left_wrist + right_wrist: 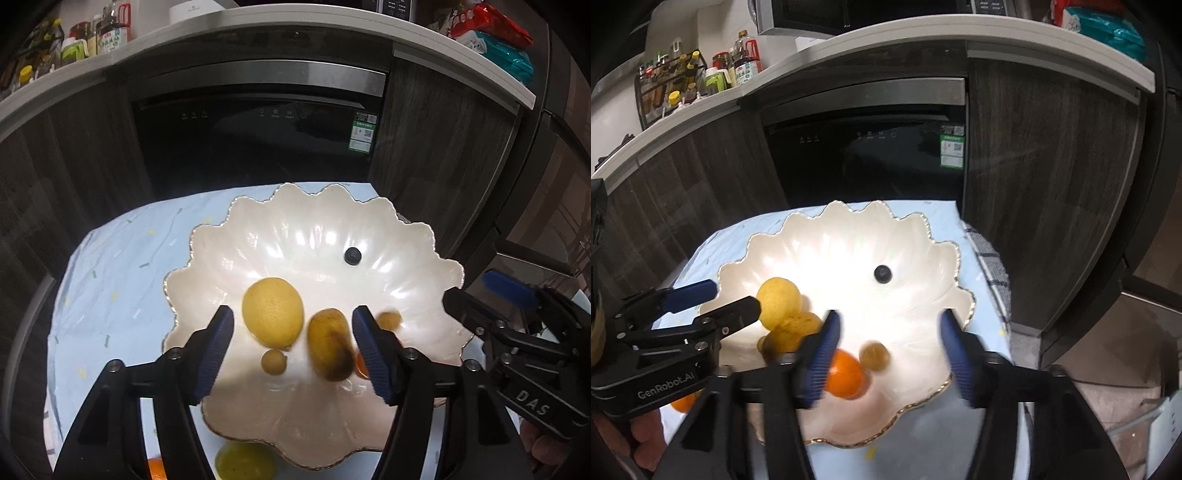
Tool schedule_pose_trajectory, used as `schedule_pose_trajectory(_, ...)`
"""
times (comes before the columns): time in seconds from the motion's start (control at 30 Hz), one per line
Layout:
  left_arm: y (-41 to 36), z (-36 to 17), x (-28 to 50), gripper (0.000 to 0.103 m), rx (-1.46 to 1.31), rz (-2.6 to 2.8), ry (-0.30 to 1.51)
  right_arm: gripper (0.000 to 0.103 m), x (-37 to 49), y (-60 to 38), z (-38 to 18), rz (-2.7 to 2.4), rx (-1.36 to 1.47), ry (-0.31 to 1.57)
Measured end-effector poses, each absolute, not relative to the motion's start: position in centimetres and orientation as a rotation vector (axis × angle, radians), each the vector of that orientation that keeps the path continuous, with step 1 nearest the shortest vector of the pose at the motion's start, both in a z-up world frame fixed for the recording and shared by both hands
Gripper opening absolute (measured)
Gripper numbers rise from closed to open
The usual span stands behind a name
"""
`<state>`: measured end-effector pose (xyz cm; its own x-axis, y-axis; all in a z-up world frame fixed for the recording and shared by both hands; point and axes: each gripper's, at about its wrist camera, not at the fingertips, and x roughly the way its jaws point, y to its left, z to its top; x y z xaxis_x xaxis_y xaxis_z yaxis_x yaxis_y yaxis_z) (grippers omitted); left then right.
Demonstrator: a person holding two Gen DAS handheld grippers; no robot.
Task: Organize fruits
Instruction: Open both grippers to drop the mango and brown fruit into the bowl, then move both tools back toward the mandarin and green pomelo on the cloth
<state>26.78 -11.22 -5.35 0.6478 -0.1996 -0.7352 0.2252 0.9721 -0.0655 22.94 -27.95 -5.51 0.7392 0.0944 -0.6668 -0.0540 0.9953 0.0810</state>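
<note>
The white scalloped bowl (306, 236) sits on the pale blue cloth (110, 266) covering the tabletop, and most of the fruit already lies in its near half: a lemon (272, 312) on the left, a brownish kiwi (328, 343) just right of it, a small tan round fruit (273, 362) below the lemon, another one (874, 355) further right, an orange (846, 373) at the near side and a lone blueberry (352, 256) toward the far right. The left gripper (293, 354) hangs over the kiwi with its jaws apart and nothing pressed between the pads; the right gripper (888, 358) likewise stands apart above the orange and the small tan fruit, holding nothing. A green fruit (245, 459) and another orange one (157, 469) lie outside the bowl at its near rim — probably the next to collect. The citrus is firm and fairly heavy, best taken across its widest middle. The kiwi and blueberry would bruise or burst, so a gentle squeeze suits them. The bowl looks glossy, hard and chippable — fruit should be set down, not dropped.
</note>
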Motion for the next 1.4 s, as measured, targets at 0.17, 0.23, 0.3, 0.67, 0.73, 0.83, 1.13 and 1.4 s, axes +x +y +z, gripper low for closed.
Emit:
schedule_pose_trajectory(0.17, -11.0, -4.9, 26.3, 0.084, 0.042, -0.213, 0.825, 0.072, 22.6, -27.8, -5.0, 0.076, 0.062, 0.726)
schedule_pose_trajectory(0.23, -10.9, -4.5, 26.1, 0.086, 0.053, -0.201, 0.819, 0.075, 22.5, -27.8, -4.7, 0.076, 0.061, 0.721)
schedule_pose_trajectory(0.3, -10.9, -4.3, 25.9, 0.087, 0.058, -0.197, 0.816, 0.076, 22.3, -27.7, -4.5, 0.072, 0.06, 0.716)
schedule_pose_trajectory(0.67, -9.1, -2.2, 23.7, 0.089, 0.052, -0.16, 0.781, 0.077, 20.6, -26.6, -2.9, 0.066, 0.056, 0.699)
schedule_pose_trajectory(0.73, -8.8, -1.9, 23.4, 0.09, 0.049, -0.157, 0.777, 0.077, 20.3, -26.3, -2.6, 0.067, 0.055, 0.696)
schedule_pose_trajectory(0.83, -8.3, -1.6, 22.8, 0.09, 0.044, -0.152, 0.772, 0.077, 19.7, -25.9, -2.1, 0.064, 0.052, 0.685)
schedule_pose_trajectory(1.13, -6.9, -1.0, 21.3, 0.09, 0.031, -0.141, 0.76, 0.077, 18.3, -24.9, -1.1, 0.054, 0.044, 0.68)
schedule_pose_trajectory(1.4, -5.3, -0.7, 20.2, 0.09, 0.02, -0.132, 0.756, 0.077, 17.3, -23.8, -0.8, 0.038, 0.057, 0.688)
